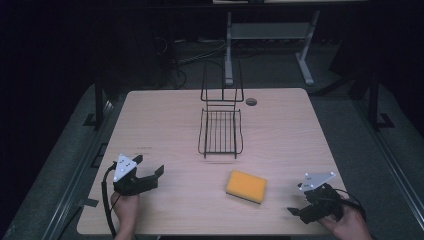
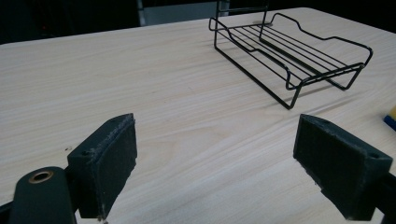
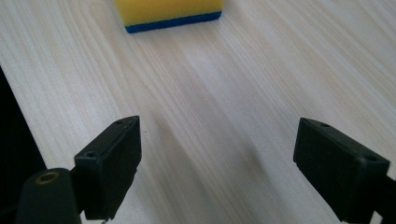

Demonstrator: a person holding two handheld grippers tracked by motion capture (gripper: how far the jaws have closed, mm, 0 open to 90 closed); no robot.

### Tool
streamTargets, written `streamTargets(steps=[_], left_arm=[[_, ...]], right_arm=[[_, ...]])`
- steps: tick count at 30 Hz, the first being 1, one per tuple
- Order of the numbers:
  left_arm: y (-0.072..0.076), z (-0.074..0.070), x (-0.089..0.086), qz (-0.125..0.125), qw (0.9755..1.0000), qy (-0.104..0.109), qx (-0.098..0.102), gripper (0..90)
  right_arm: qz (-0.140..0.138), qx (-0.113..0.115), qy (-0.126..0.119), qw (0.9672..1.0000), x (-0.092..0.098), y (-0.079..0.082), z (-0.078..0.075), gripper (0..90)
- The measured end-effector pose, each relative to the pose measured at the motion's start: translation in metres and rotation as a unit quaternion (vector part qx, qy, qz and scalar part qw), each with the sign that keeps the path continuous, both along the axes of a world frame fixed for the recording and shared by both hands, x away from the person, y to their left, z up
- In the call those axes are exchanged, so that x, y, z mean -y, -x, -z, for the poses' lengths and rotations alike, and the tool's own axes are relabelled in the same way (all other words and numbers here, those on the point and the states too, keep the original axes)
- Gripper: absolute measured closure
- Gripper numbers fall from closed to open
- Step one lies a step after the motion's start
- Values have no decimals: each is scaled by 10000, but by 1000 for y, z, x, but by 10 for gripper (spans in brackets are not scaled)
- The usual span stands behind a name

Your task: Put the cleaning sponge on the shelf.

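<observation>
Now, your right gripper sits spread and empty, the yellow sponge lying ahead of its jaws on the worktop. Likely, approach low and straddle its short sides. Your left gripper rests spread too, the wire rack well ahead of it.

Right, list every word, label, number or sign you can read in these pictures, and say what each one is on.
None can be read.
The yellow sponge, the black wire rack and both grippers carry no visible print.
A faint dark mark on the table, near the left gripper, may be small print, but it is too small and blurred to read.
</observation>
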State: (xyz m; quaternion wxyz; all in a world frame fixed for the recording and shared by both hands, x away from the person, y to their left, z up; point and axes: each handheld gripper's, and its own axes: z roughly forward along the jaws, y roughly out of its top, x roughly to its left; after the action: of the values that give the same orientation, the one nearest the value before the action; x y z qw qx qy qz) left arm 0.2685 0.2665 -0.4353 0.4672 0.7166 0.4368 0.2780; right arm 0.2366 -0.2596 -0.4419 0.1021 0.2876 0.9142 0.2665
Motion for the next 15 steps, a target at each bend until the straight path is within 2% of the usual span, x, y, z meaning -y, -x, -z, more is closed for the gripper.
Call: streamTargets(steps=[7,15], left_arm=[[1,0,-1,45,10000,-21,11,128],[3,-1,-3,17,10000,-2,54,128]], right_arm=[[-78,-54,111,9999,-4,-1,-1,150],[-326,-124,114,9993,-19,1,-17,149]])
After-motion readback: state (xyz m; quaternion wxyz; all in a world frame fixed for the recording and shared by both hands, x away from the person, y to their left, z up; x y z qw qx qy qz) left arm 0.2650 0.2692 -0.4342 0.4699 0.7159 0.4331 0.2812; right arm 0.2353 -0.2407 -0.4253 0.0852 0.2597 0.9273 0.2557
